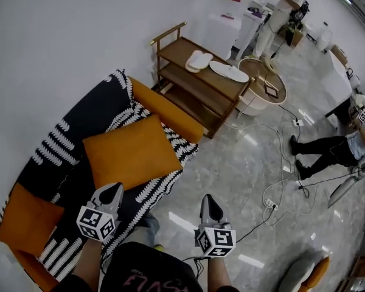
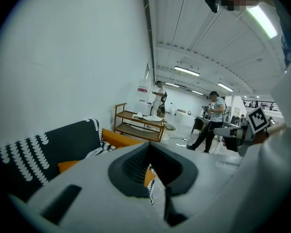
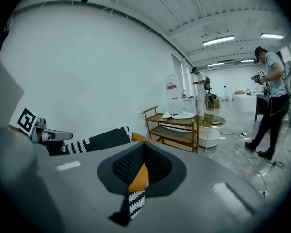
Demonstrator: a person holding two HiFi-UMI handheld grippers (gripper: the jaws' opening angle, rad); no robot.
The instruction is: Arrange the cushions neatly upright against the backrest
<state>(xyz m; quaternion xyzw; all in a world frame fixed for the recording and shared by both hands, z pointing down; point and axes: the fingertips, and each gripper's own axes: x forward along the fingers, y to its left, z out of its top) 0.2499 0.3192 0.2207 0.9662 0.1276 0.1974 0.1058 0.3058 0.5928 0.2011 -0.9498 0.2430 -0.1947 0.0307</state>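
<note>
**couchguy:** so where's the cushion (image 1: 131, 154) at?

**rigwatcher:** Lying on the sofa (image 1: 170, 111) seat, roughly in the middle, on top of the black-and-white throw (image 1: 79, 126). It's not standing up. Can't tell if its far edge touches the backrest. There's a second cushion (image 1: 25, 219), orange as well, at the sofa's other end. That's lower left in the head view, well apart from the first one.

**couchguy:** and the grippers? holding anything?

**rigwatcher:** Nope. The left gripper (image 1: 114, 189) has its jaws pressed together with nothing between them. It hovers over the seat's front edge, right at the cushion's near edge, and I can't call contact from here. The right gripper (image 1: 208, 199) is the same deal, closed tight and empty. It's out over the floor (image 1: 243, 163), just beside the sofa's front edge.

**couchguy:** what's past the sofa?

**rigwatcher:** A wooden shelf (image 1: 201, 81) against the wall, just past the sofa's end.
</note>
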